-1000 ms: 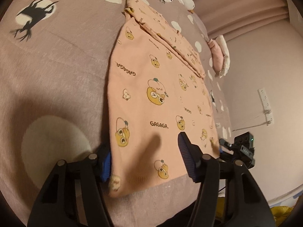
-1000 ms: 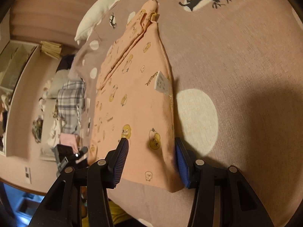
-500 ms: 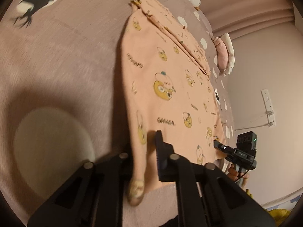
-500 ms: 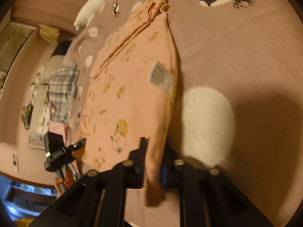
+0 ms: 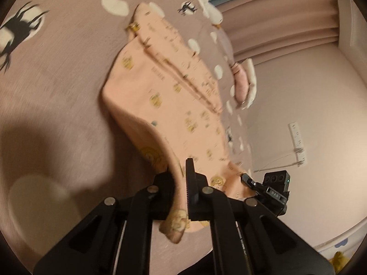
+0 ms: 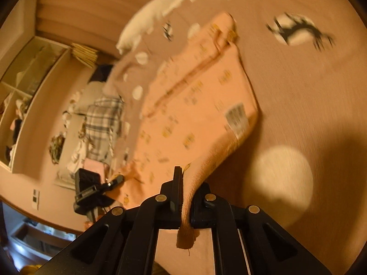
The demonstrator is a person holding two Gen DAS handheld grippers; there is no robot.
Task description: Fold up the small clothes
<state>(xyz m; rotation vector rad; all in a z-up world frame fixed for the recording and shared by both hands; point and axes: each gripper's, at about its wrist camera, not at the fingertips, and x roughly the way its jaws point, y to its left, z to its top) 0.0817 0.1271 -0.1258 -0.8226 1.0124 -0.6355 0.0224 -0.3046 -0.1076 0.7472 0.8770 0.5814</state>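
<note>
A small peach garment (image 5: pixel 174 105) printed with yellow cartoon figures lies on a mauve bedspread (image 5: pixel 57 91). Its near hem is lifted off the bed at both corners. My left gripper (image 5: pixel 181 183) is shut on the near left corner, and a flap of cloth hangs below its black fingers. In the right wrist view the same peach garment (image 6: pixel 195 114) shows a white care label, and my right gripper (image 6: pixel 187 194) is shut on the near right corner. Each view shows the other gripper at the garment's far near corner.
The bedspread (image 6: pixel 309 91) carries white spots and black reindeer prints. A white pillow (image 6: pixel 151 18) lies at the head of the bed and a pink cushion (image 5: pixel 243 84) at its side. A plaid cloth (image 6: pixel 103 119) and shelves (image 6: pixel 27 87) stand beyond the bed edge.
Both grippers closed from wide open onto the garment's near corners, then rose, pulling the hem up off the bedspread.
</note>
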